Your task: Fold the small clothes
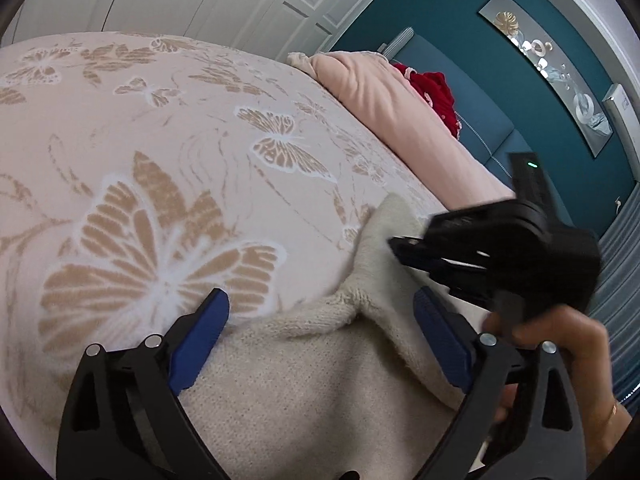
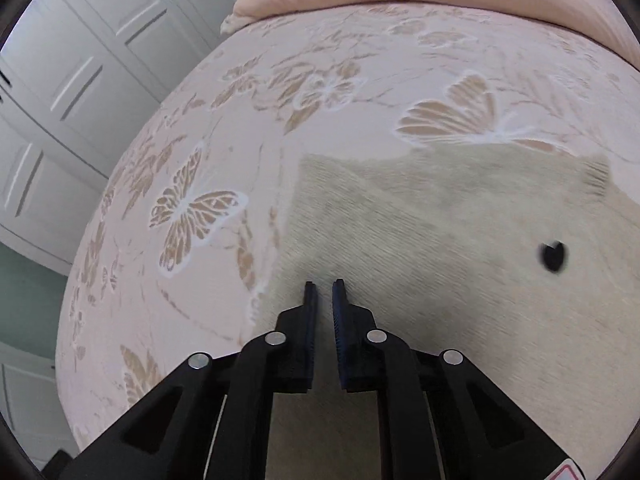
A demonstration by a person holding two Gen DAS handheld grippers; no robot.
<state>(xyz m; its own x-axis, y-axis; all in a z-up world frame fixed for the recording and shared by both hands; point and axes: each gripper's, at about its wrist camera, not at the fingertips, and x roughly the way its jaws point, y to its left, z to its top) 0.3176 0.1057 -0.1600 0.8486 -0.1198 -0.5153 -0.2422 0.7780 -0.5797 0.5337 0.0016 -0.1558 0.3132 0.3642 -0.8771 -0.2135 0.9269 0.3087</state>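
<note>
A small cream knitted garment lies on the pink butterfly-patterned bedspread. My left gripper is open, its blue pads spread wide over a raised fold of the knit. My right gripper shows in the left wrist view, held by a hand at the garment's right side. In the right wrist view the garment lies flat with a black heart mark. My right gripper hovers over its left part with its jaws nearly closed, a narrow gap between them and nothing held.
A pink pillow lies along the head of the bed, with a red item behind it. A teal wall and white wardrobe doors surround the bed.
</note>
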